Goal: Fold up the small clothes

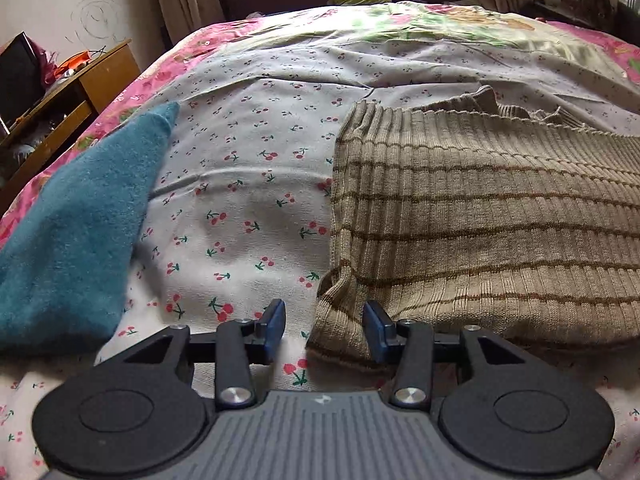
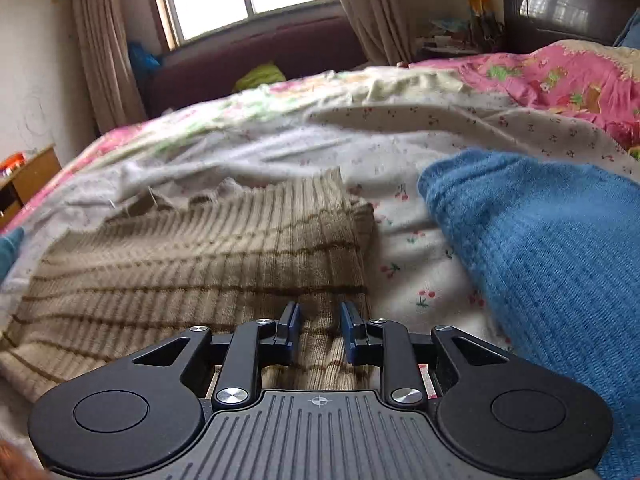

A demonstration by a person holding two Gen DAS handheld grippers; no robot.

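A beige ribbed knit garment with thin brown stripes [image 1: 480, 216] lies spread on the cherry-print sheet [image 1: 248, 208]. My left gripper [image 1: 325, 326] is open at its near left corner, with that corner between the fingers. The garment also shows in the right wrist view [image 2: 192, 264]. My right gripper [image 2: 319, 328] is open over its near right edge, with knit fabric between the fingers.
A teal towel-like cloth [image 1: 76, 236] lies left of the garment. A blue knit item [image 2: 552, 264] lies to its right. A wooden side table [image 1: 68, 92] stands beyond the bed's left edge. A pink floral quilt [image 2: 560, 76] covers the far part of the bed.
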